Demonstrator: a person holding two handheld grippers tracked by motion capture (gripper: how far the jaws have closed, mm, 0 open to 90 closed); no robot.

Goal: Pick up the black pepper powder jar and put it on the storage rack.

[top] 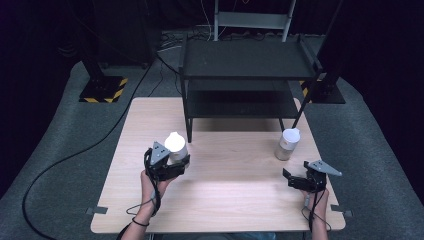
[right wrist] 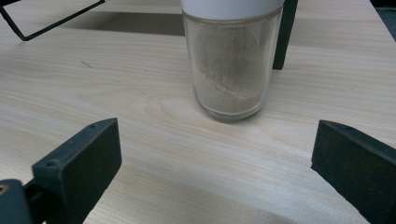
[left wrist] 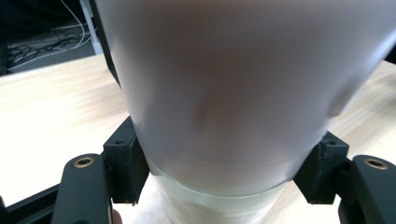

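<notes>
Room dark all round, black backdrop, grey carpet floor (top: 65, 130) w/ black cables trailing across it and a yellow-black striped base plate (top: 104, 90) at far left. Pale wood bench (top: 225, 175) in middle, light grain, bare apart from a few things; a bright glare patch sits on it near centre. Black two-level metal shelf rack (top: 245, 75) stands at bench's far edge, its front legs on the wood, both levels bare.

Person's forearms come in from bottom of high view, one gripper in each hand.

Left gripper (top: 172, 162) is at bench's left-centre, jaws clamped on a jar w/ white lid (top: 176, 145). In left gripper view that jar (left wrist: 224, 93) is v. close and blurred, the two black pads pressing its sides just below the lid edge, glass part showing beneath.

Right gripper (top: 295, 180) is near bench's right edge, jaws spread wide, nothing between them. Second jar (top: 288, 144) stands upright just beyond it, beside the rack's right front leg, apart from the jaws. Right gripper view shows this second jar (right wrist: 231, 60) as clear glass, white lid, part-filled w/ pale beige powder, resting flat on the wood.
</notes>
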